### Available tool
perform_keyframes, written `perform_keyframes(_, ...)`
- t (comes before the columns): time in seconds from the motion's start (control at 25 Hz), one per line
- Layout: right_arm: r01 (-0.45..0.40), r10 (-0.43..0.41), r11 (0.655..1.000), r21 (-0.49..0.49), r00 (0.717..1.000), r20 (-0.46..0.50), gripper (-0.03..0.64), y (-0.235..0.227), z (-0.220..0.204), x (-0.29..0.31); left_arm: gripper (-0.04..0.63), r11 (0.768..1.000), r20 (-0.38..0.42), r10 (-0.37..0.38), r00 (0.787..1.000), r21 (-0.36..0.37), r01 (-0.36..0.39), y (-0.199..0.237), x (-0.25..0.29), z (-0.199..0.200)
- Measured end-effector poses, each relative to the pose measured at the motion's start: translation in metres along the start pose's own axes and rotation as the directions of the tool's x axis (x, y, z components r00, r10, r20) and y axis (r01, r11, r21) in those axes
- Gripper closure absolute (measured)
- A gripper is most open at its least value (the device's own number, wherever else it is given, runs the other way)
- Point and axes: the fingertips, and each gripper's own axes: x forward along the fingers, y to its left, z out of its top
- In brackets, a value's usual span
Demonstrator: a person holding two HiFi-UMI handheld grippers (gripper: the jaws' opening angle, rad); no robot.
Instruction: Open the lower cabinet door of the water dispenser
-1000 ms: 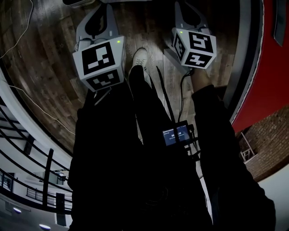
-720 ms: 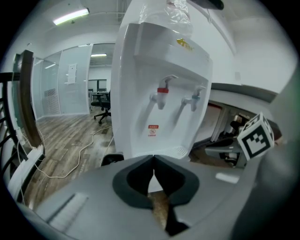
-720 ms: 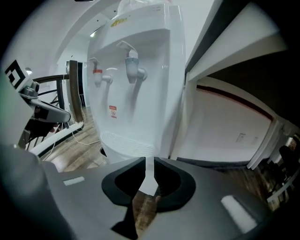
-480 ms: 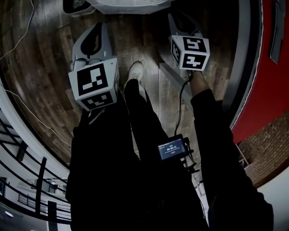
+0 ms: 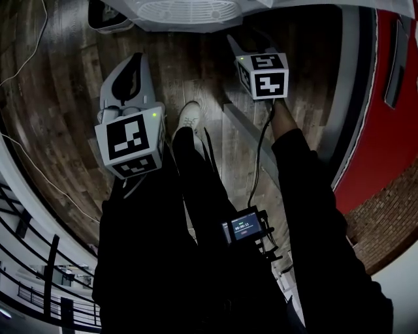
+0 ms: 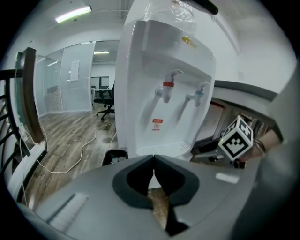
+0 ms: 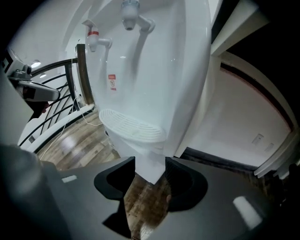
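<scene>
The white water dispenser (image 6: 164, 93) stands ahead, its drip tray (image 5: 189, 12) at the head view's top edge. In the right gripper view the lower cabinet's (image 7: 151, 161) white corner shows below the tray (image 7: 133, 125). My right gripper (image 7: 150, 172) is low and close to that corner; its jaws are opening and the pads touch nothing. The same gripper (image 5: 234, 44) sits right of centre in the head view. My left gripper (image 6: 153, 161) is shut and empty, farther back from the dispenser, and shows at the left of the head view (image 5: 135, 60).
A black bin (image 5: 108, 16) sits on the wood floor left of the dispenser's base. Cables (image 5: 26, 59) trail at the left, beside a railing. A red wall (image 5: 392, 117) runs along the right. The person's shoe (image 5: 189, 117) and a small screen (image 5: 245, 228) are below.
My right gripper has moved away from me and lower, toward the dispenser's base. The dispenser's tray has come into the head view's top. The left gripper has barely shifted.
</scene>
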Motion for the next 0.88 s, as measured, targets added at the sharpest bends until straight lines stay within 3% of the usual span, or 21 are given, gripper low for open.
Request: perform_keyframes(0.88, -0.008, 0.007, 1.0, -0.007, 0.994, -0.108, 0.361, -0.02, -0.022, 0.053, 0.588, 0.998, 0.008, 0.05, 0.999, -0.03, -0.05, 0.017, 0.001, -0.002)
